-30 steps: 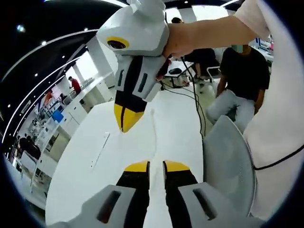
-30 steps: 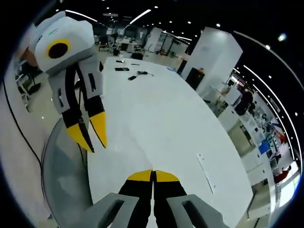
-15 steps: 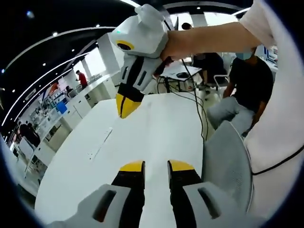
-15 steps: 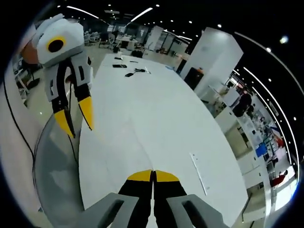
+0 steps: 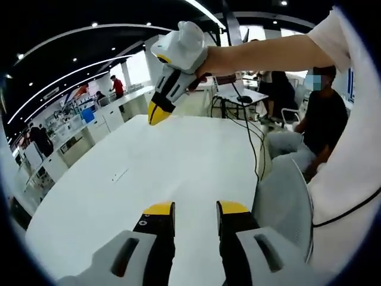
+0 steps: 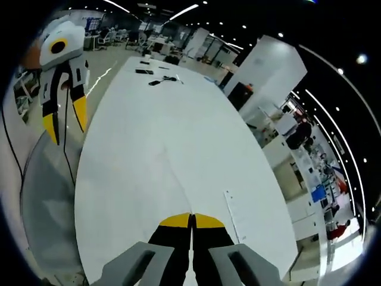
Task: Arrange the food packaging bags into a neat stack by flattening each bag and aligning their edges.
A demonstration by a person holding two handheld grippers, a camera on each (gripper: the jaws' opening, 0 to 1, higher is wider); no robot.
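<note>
My left gripper [image 5: 196,208] rises from the bottom of the left gripper view, open, with bare white table [image 5: 149,167] showing through the gap between its yellow tips. My right gripper [image 5: 156,113] hangs high above the table's far part in a person's hand, its yellow tips pressed together. In the right gripper view the right gripper [image 6: 191,220] is shut on nothing above the table's near end [image 6: 172,149]. The left gripper [image 6: 64,122] hangs at the upper left beyond the table's side edge, tips apart.
A grey chair [image 5: 286,202] stands by the table's edge, with black cables [image 5: 253,128] trailing past it. A seated person in black [image 5: 321,119] is behind. Small dark items [image 6: 156,76] lie at the table's far end. A thin strip [image 6: 232,215] lies near the right edge.
The left jaws have spread wider. Both hands have moved apart, so each gripper looks smaller and farther off in the other's view. The right jaws stay shut.
</note>
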